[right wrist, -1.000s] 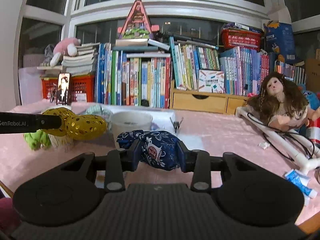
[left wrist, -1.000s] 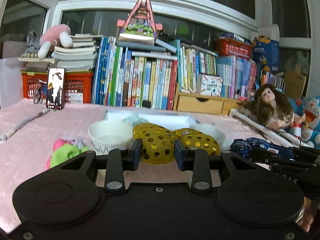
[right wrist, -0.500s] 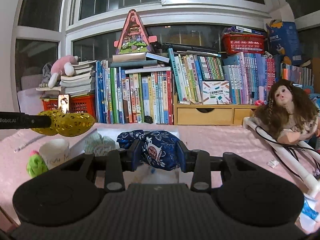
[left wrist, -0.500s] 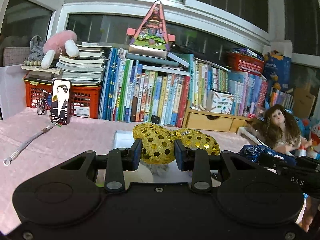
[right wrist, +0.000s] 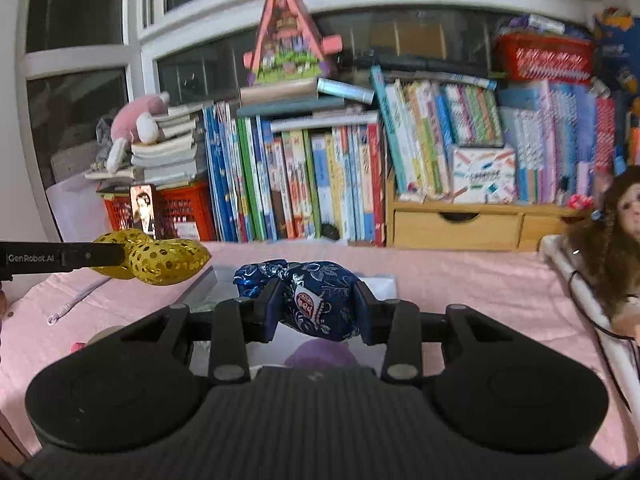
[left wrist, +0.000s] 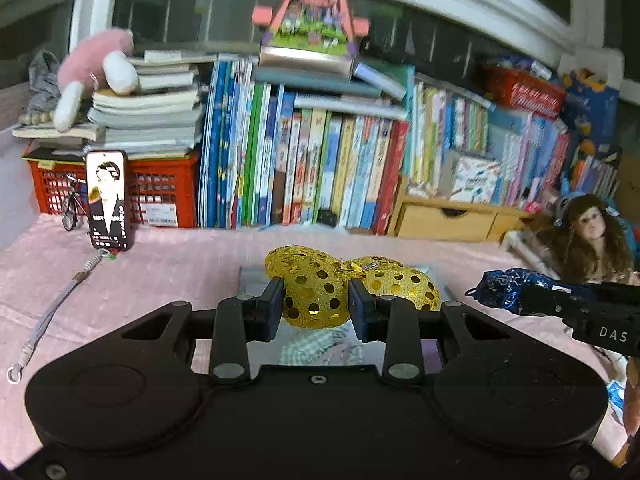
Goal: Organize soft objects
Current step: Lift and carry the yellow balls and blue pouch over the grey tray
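Note:
My left gripper (left wrist: 314, 308) is shut on a gold spotted soft toy (left wrist: 320, 296), held in the air above a clear shallow box (left wrist: 248, 280) on the pink tablecloth. My right gripper (right wrist: 316, 308) is shut on a dark blue patterned fabric pouch (right wrist: 320, 300), also lifted over the box (right wrist: 380, 282). In the right wrist view the gold toy (right wrist: 160, 260) hangs at the left in the other gripper. In the left wrist view the blue pouch (left wrist: 500, 288) shows at the right. A checked cloth (left wrist: 316, 350) and a purple soft thing (right wrist: 320, 354) lie under the grippers.
A wall of books (left wrist: 312, 168) and a wooden drawer unit (left wrist: 448, 220) stand at the back. A red crate (left wrist: 160, 196), a phone (left wrist: 109, 200) and a pink plush (left wrist: 96, 68) are at the left. A doll (left wrist: 588, 232) and white tubing (right wrist: 580, 292) lie at the right.
Both grippers rose and moved forward toward the books, each still holding its item. The white cups and the green and pink things have dropped out of the left wrist view.

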Tool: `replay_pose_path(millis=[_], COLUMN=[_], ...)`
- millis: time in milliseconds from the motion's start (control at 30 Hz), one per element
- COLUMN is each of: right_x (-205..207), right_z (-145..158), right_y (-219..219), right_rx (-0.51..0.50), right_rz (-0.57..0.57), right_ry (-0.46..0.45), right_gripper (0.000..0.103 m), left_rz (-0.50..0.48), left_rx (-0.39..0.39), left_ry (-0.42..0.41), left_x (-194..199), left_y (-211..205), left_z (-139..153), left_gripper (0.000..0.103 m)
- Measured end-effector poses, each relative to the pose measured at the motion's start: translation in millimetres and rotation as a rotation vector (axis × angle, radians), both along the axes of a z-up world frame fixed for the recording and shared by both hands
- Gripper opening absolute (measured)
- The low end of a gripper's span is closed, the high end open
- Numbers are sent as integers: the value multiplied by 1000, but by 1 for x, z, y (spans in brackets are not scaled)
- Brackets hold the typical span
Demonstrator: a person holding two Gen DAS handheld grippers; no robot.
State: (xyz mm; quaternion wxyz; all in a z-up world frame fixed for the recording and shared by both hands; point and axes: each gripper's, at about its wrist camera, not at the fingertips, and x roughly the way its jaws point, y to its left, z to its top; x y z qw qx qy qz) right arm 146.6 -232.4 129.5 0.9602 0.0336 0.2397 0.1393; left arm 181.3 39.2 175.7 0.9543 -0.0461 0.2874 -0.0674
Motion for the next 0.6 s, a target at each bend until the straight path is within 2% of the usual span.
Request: replay_pose_path(millis=[133,400,600], right_x=[33,91,121], right_z=[-6,-32,-47], right_y=[5,18,32], right_rx=[-29,-66,-117], right_rz=[11,-9,-8], right_ry=[73,184,240], right_gripper=[43,43,43], left_rz=[22,62,95], left_rx=[4,-15,26], left_ry=[104,260,314], left_x=[44,111,139], left_y=[-2,-2,-4], left_z=[-11,-44,-66], left_gripper=[32,32,32])
